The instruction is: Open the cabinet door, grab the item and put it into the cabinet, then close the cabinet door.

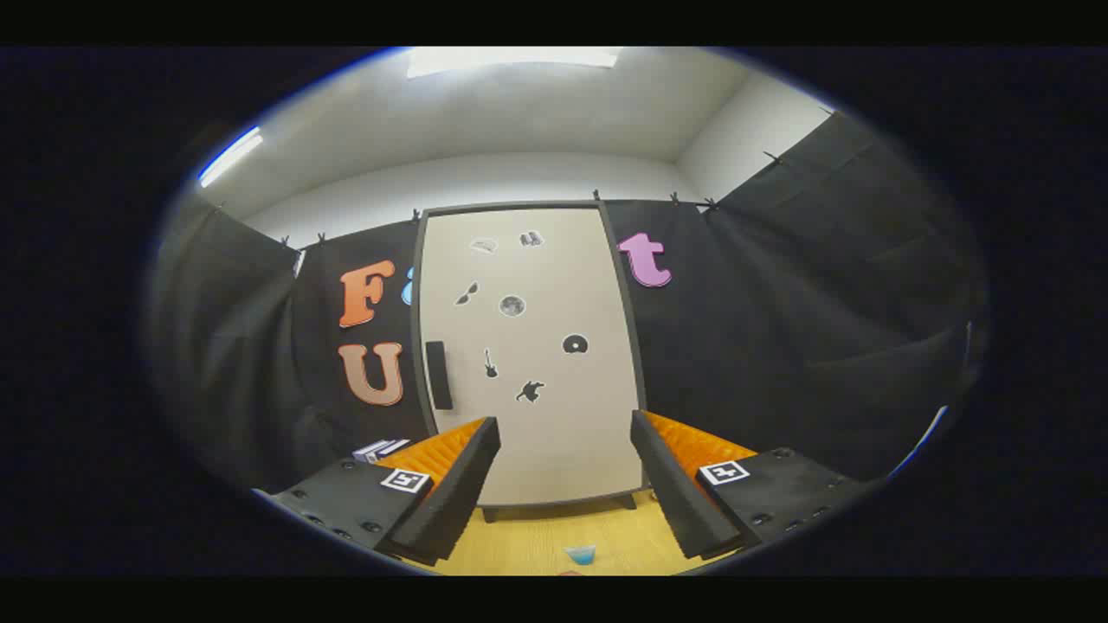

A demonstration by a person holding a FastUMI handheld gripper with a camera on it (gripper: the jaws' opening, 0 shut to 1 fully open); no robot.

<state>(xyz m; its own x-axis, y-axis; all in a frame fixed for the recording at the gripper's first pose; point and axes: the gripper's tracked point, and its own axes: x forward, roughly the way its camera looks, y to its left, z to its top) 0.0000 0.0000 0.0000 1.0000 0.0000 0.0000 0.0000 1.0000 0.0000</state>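
The gripper [564, 424] hung with its fingers spread wide, holding nothing. Ahead stood the cabinet [530, 346], door shut (dark handle [439, 375] near its left edge), and a small boxed item [379, 449] lay beside its left foot.

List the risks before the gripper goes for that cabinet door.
The gripper is open, well short of the closed cabinet door. The handle is a slim vertical bar near the door's edge, so the fingers could slip off. The small blue item lies on the table between the fingers; moving forward may knock it.
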